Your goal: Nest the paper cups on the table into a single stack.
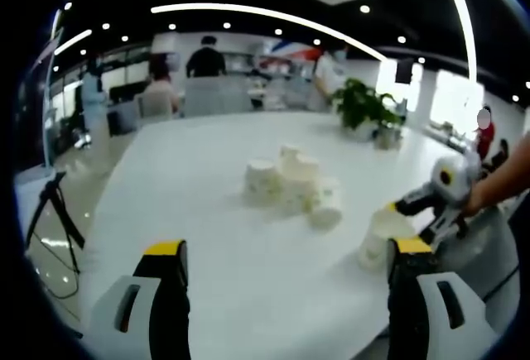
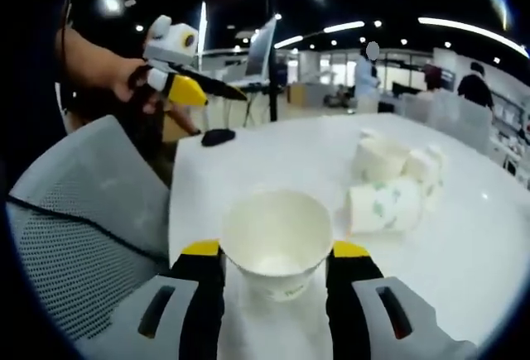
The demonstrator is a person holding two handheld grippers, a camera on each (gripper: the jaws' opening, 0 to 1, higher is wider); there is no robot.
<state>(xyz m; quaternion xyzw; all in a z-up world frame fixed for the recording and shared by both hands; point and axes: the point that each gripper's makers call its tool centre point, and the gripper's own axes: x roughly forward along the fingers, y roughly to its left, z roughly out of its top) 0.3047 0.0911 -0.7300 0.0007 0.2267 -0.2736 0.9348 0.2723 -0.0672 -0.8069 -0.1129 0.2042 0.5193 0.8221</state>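
One empty paper cup (image 2: 277,240) between right gripper (image 2: 277,254) jaws.

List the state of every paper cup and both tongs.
White paper cup: upright, mouth open, between the right tongs.
Cluster of white paper cups: on the white table, unstacked, at least one on its side.
Left tongs: open, empty.

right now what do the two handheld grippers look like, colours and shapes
Both match. The left gripper has two chunky black jaws with yellow tips and light grey housings, each with a dark slot. The right gripper shows the same black jaws, yellow caps and grey slotted housings. In the left gripper view, the right gripper looks white and grey-bodied with a yellow-tipped jaw. No sleeves or cables are discernible.
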